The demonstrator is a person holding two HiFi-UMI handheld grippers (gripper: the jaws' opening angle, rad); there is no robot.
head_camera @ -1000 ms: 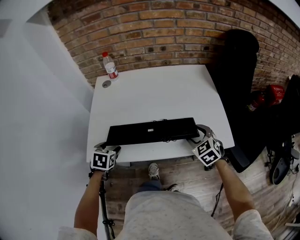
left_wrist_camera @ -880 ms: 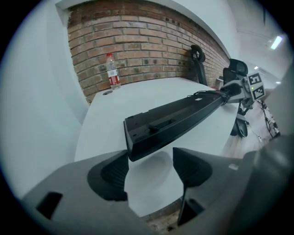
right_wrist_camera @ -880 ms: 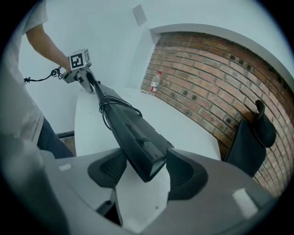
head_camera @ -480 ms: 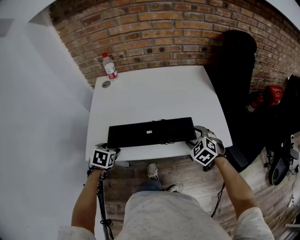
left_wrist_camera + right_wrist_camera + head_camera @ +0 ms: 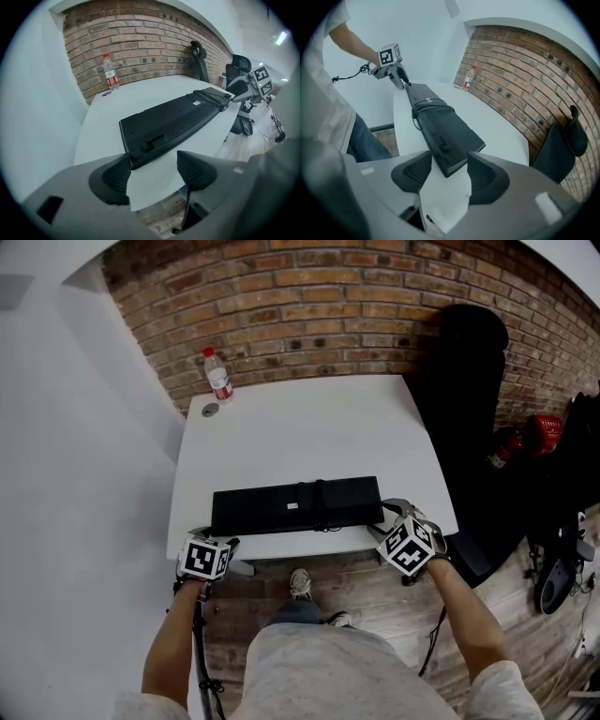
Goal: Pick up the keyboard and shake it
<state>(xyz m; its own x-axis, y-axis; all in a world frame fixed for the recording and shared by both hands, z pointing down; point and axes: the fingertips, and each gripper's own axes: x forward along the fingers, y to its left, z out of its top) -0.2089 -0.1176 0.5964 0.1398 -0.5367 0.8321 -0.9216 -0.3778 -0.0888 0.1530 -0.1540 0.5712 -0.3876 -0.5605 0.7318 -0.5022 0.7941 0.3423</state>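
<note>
Both ends of the keyboard (image 5: 295,505) on the counter (image 5: 300,427) sit between jaws: left hand-held gripper (image 5: 152,161) spread, right hand-held gripper (image 5: 449,168) closing, neither pinching yet. Apparently the grasp step; next, clamp evenly, then lift.

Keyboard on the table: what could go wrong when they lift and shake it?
The right gripper is closing its fingers with only a corner of the keyboard between them, and the left gripper sits at the other end: it might slip. The cable bundled on top could flop loose.
</note>
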